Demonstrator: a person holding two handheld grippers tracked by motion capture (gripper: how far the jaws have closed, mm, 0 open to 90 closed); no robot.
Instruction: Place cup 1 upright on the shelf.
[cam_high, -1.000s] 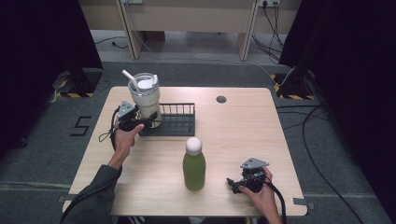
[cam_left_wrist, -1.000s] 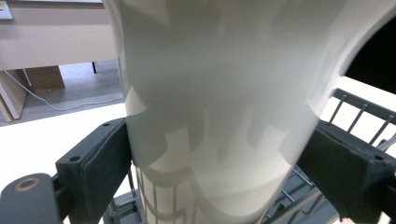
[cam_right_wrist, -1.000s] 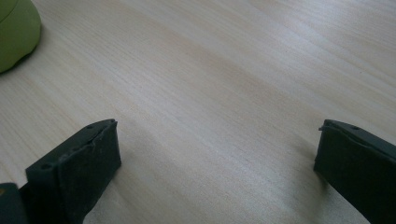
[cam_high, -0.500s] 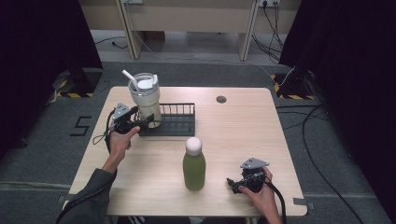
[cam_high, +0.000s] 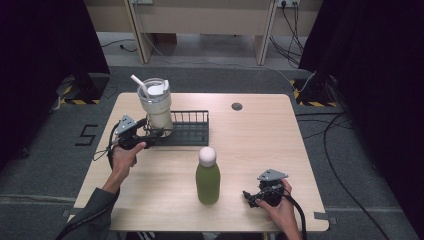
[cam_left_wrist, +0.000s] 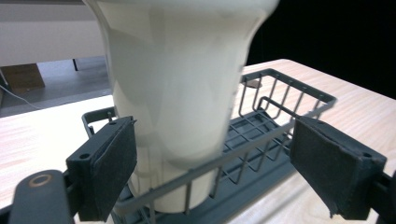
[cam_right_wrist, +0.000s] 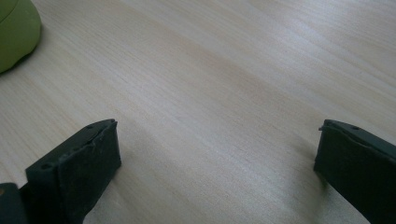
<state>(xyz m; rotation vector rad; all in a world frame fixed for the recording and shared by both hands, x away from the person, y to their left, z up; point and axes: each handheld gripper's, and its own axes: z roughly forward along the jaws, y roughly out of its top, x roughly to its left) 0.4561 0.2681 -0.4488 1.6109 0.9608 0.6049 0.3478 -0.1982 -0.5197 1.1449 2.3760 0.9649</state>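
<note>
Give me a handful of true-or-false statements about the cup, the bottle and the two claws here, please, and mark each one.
1. The cream tumbler stands inside the black wire rack. True.
2. The left claw is clamped shut on the tumbler. False: its jaws are spread, one pad close beside the cup, the other well off it.
3. The green bottle lies on its side. False: it stands upright on the table.
4. The right claw is open, low over bare wood. True.
5. The bottle sits in the rack. False: it stands outside it, nearer the person.
</note>
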